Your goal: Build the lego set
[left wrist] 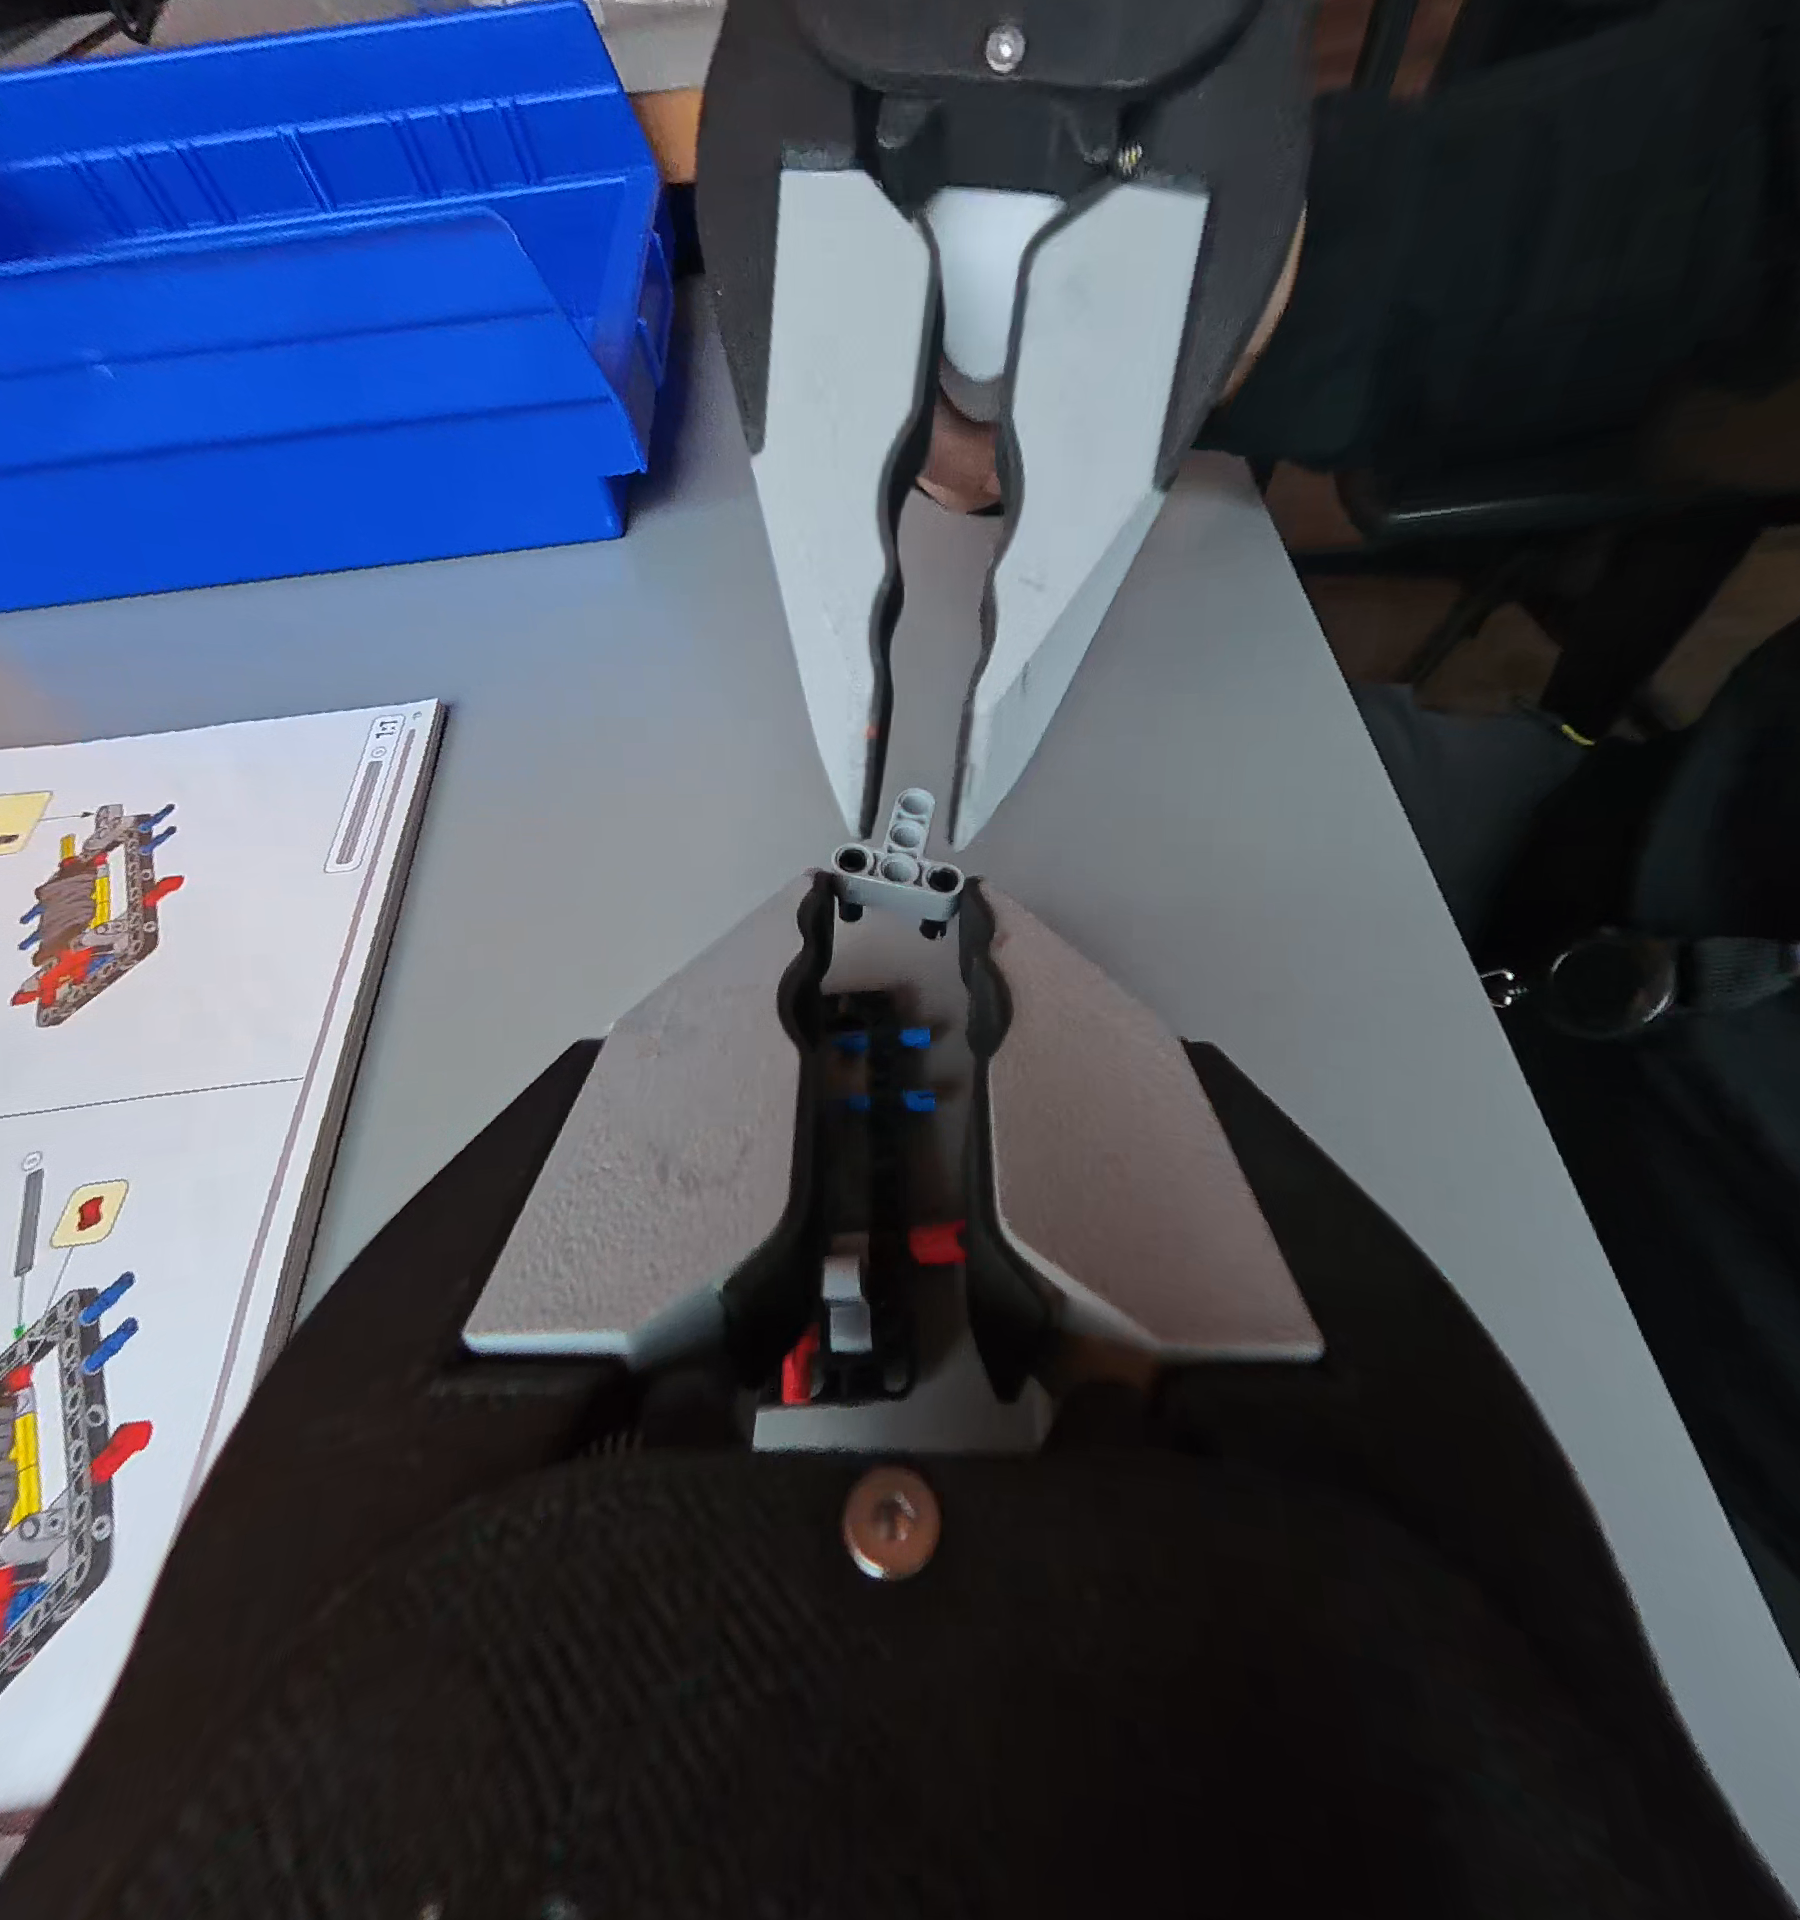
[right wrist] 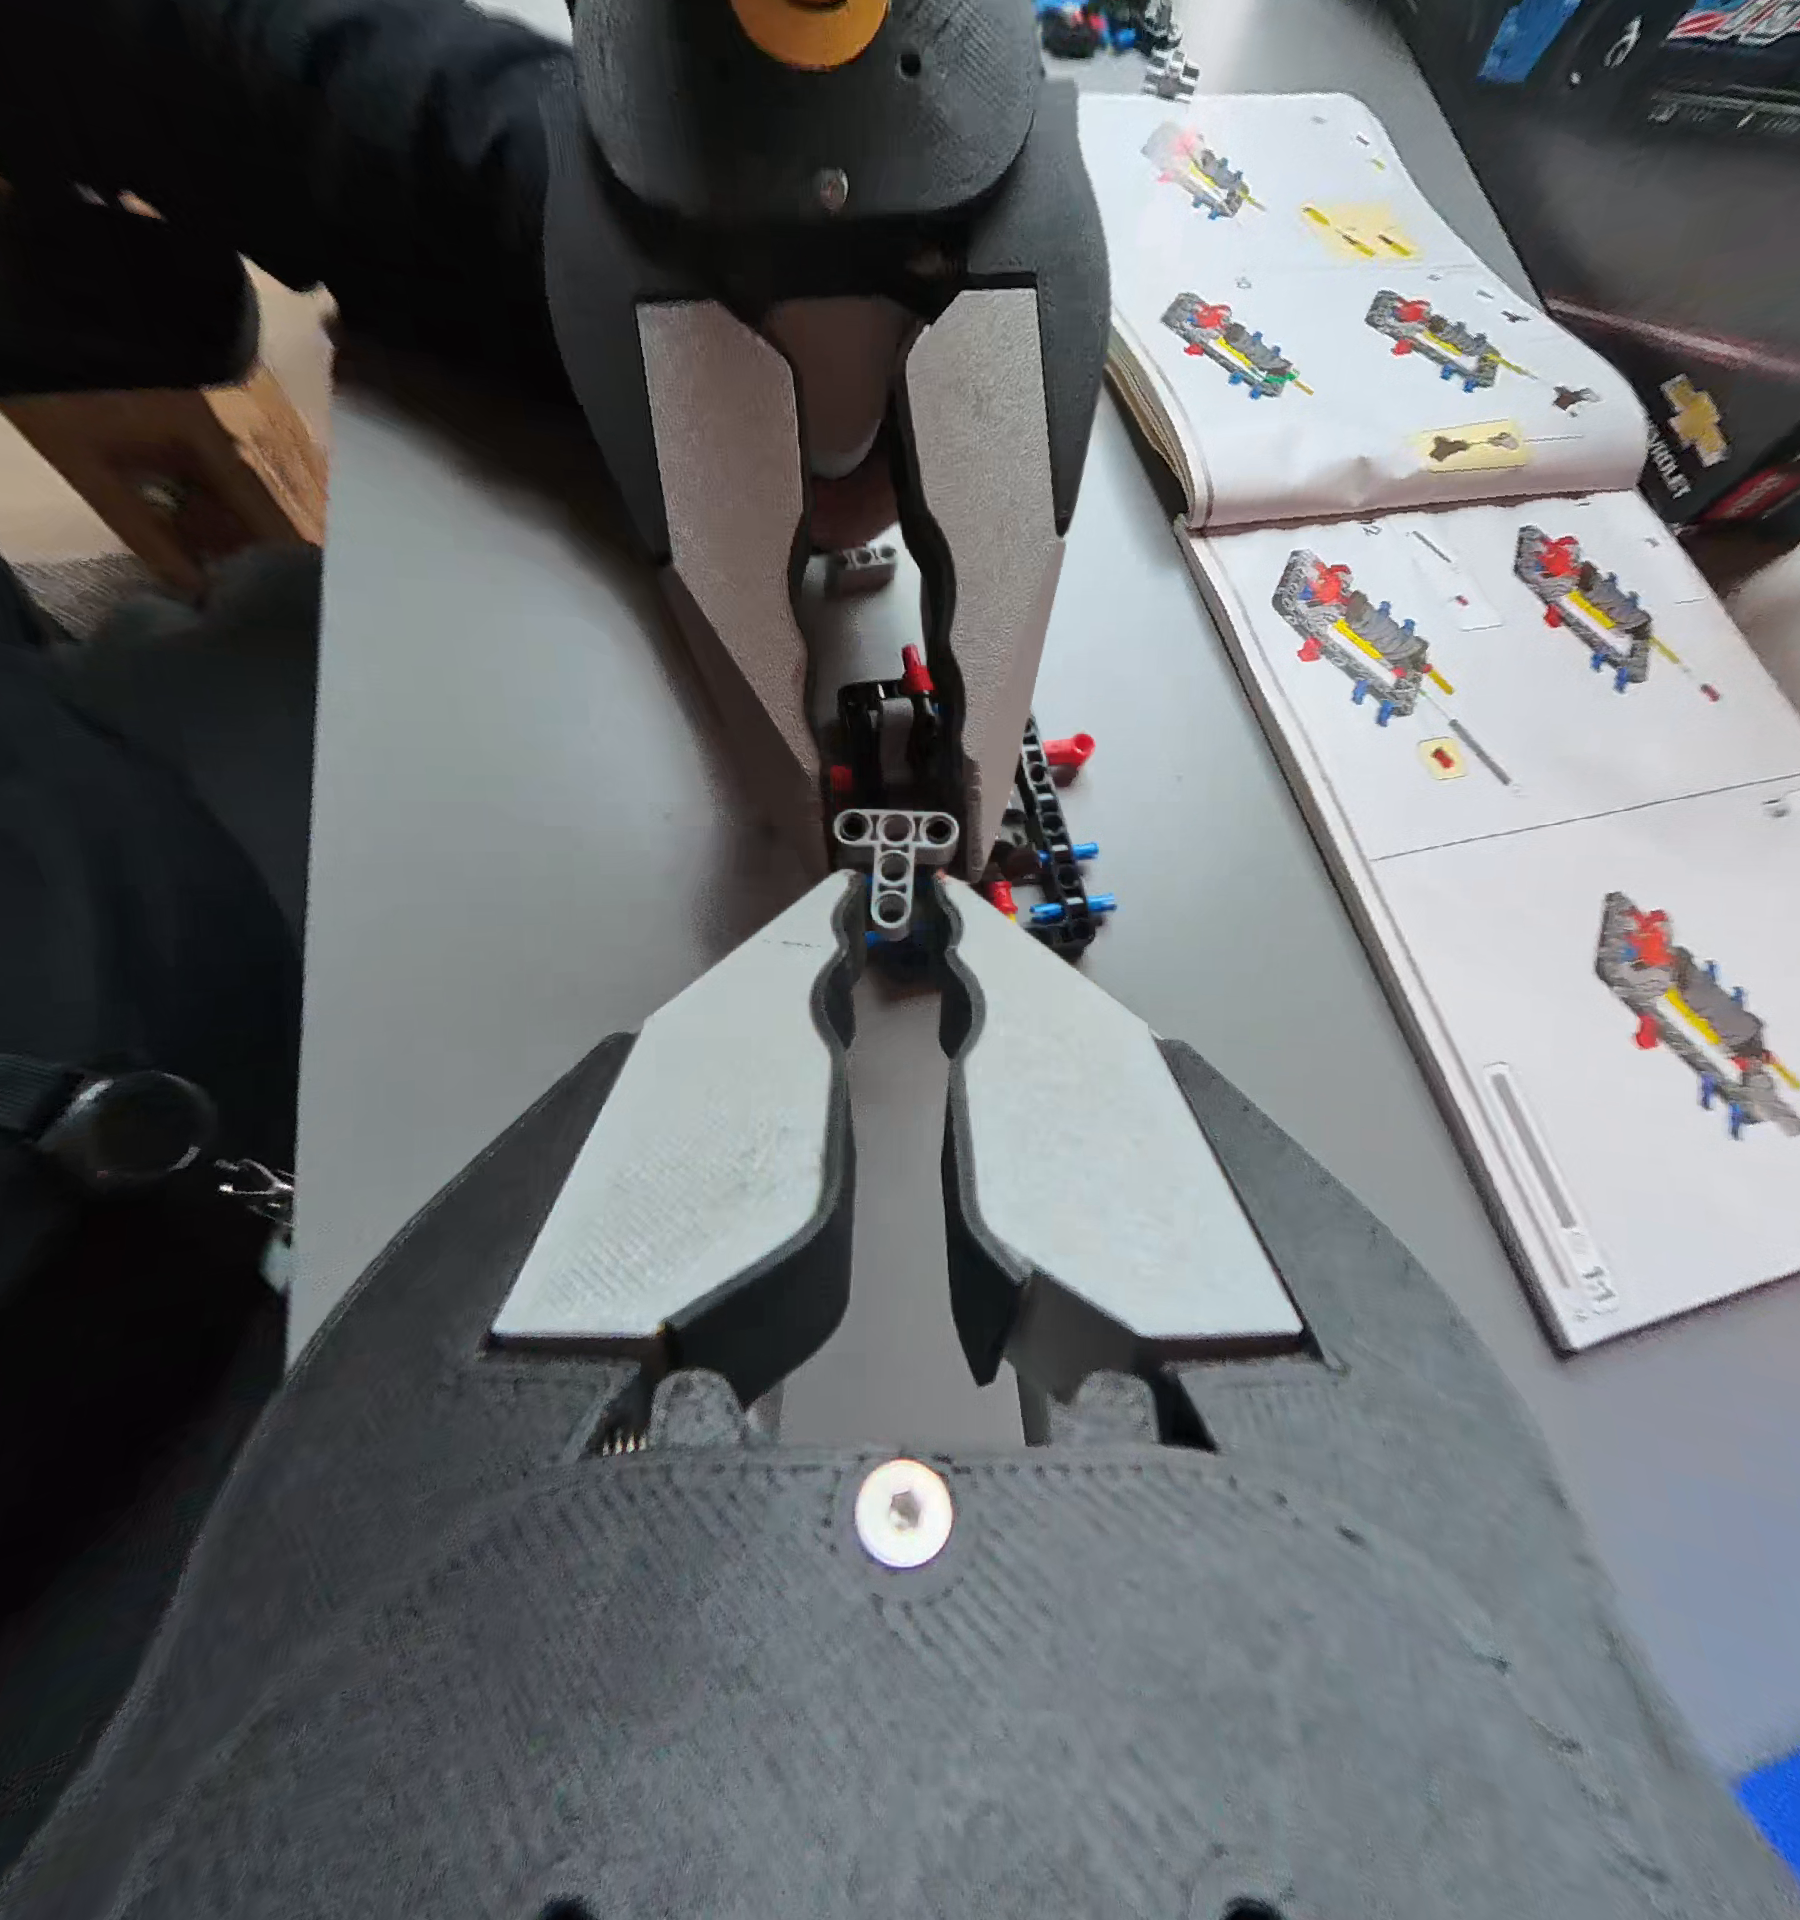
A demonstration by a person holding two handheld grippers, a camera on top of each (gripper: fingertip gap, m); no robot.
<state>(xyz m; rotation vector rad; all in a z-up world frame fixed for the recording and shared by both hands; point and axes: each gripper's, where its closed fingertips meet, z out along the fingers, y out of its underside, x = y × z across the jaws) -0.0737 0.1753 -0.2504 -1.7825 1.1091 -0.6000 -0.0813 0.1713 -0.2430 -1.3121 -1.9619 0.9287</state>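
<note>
A light grey T-shaped beam (left wrist: 901, 868) hangs between the two grippers, which meet tip to tip over the grey table (left wrist: 563, 644). My right gripper (right wrist: 896, 896) is shut on the beam's stem (right wrist: 893, 883); in the left wrist view it comes in from the top (left wrist: 906, 826). My left gripper (left wrist: 896, 899) has its fingers closed around one side of a black frame assembly (left wrist: 875, 1101) with blue and red pins. The beam's crossbar sits at the left gripper's tips. In the right wrist view the frame (right wrist: 1057, 831) sticks out past the left gripper (right wrist: 901, 844).
An open instruction booklet (right wrist: 1447, 727) lies on the table beside the grippers and also shows in the left wrist view (left wrist: 148, 1039). Blue bins (left wrist: 283, 312) stand at the back. A small grey brick (right wrist: 865, 566) lies loose. A dark set box (right wrist: 1758, 416) stands behind the booklet. The table edge (left wrist: 1395, 831) is close. The tips of both grippers are at nearly the same place.
</note>
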